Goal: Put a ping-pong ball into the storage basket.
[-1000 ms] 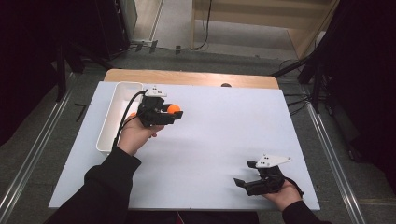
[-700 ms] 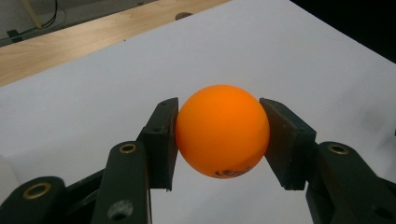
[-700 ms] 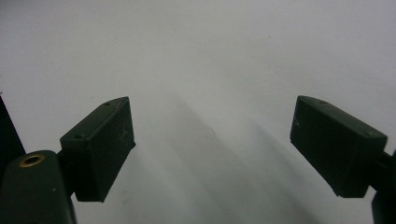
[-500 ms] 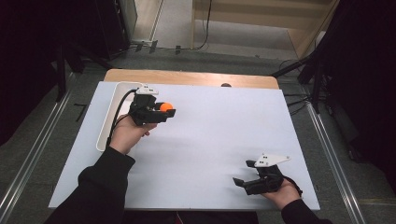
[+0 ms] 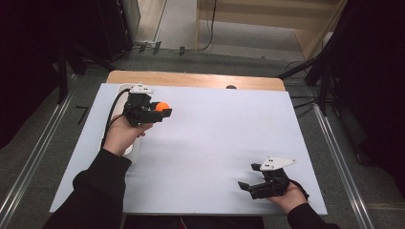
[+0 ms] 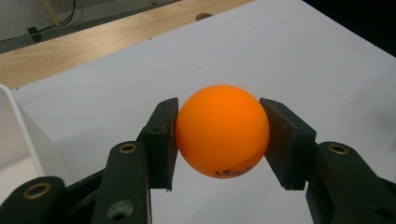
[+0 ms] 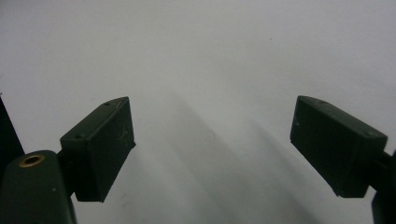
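The orange ball [image 6: 222,130] sits clamped between the two black pads of our left gripper [image 5: 161,109], one pad pressing on each side, so the grip looks square and centred. In the high view we carry the ball [image 5: 162,106] in the air over the far left part of the white table [image 5: 219,143], just beside the white tray [image 5: 134,145] that lies along the table's left edge and is partly hidden under our left hand [image 5: 123,135]. In the left gripper view a corner of the tray [image 6: 18,135] shows at the left, with the wooden strip [image 6: 107,42] along the table's far edge beyond it.

We judge that the step in hand is the carrying of the ball, either away from the tray or towards it; we cannot tell which from this moment. The next move calls for a steady, level hand, because a smooth round ball can roll off once freed; we should bring it low over its resting place before easing the pads apart.

Further right, near the front edge, our right gripper [image 5: 251,186] rests low over the bare table. Its jaws stand wide apart with nothing between them, and the right gripper view shows plain white surface past the pads [image 7: 100,144]. It looks idle, well apart from the ball.
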Tool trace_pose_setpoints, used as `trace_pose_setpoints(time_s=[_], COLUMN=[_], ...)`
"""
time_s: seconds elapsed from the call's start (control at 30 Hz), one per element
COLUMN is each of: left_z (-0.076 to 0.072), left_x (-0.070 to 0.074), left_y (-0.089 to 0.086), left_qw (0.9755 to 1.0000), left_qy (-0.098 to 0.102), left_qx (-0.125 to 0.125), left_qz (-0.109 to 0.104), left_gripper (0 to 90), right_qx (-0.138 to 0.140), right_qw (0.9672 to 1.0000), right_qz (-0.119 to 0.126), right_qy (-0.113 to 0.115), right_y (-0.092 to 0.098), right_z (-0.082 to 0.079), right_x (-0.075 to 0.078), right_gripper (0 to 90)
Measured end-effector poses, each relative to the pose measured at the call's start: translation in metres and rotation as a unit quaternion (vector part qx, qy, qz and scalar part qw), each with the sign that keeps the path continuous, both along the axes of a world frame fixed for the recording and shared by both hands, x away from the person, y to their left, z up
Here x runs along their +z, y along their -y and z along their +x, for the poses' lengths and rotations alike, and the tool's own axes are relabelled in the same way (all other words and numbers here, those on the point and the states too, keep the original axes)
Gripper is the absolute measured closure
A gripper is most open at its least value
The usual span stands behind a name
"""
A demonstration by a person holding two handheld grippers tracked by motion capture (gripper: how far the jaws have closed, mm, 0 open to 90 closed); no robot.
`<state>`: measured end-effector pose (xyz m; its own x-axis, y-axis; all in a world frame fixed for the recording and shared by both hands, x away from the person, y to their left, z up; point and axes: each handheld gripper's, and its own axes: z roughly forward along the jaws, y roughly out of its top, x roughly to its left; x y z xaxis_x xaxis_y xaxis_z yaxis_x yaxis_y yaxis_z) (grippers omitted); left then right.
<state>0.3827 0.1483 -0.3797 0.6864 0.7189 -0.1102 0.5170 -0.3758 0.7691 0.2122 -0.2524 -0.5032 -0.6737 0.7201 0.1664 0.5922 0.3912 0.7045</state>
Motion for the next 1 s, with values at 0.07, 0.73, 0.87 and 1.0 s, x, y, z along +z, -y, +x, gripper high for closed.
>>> trace_pose_setpoints(time_s=[0.07, 0.73, 0.87, 1.0], left_z=[0.000, 0.005, 0.006, 0.008], left_x=[0.001, 0.008, 0.008, 0.009], left_y=[-0.003, -0.027, -0.031, -0.038], left_qw=[1.0000, 0.9993, 0.9989, 0.9981], left_qy=[0.001, 0.006, 0.007, 0.006], left_qx=[0.003, 0.038, 0.046, 0.061], left_qz=[0.001, 0.003, 0.002, -0.002], left_gripper=[49.9, 49.9, 49.9, 49.9], right_qx=[0.000, 0.000, 0.001, 0.001], right_qw=[1.0000, 1.0000, 1.0000, 1.0000], right_qz=[0.000, 0.000, 0.000, 0.000], right_qy=[0.000, 0.000, 0.001, 0.001], right_y=[0.000, 0.000, 0.000, 0.000], right_z=[0.000, 0.000, 0.000, 0.000], right_x=[0.000, 0.000, 0.000, 0.000], right_gripper=[12.2, 12.2, 12.2, 12.2])
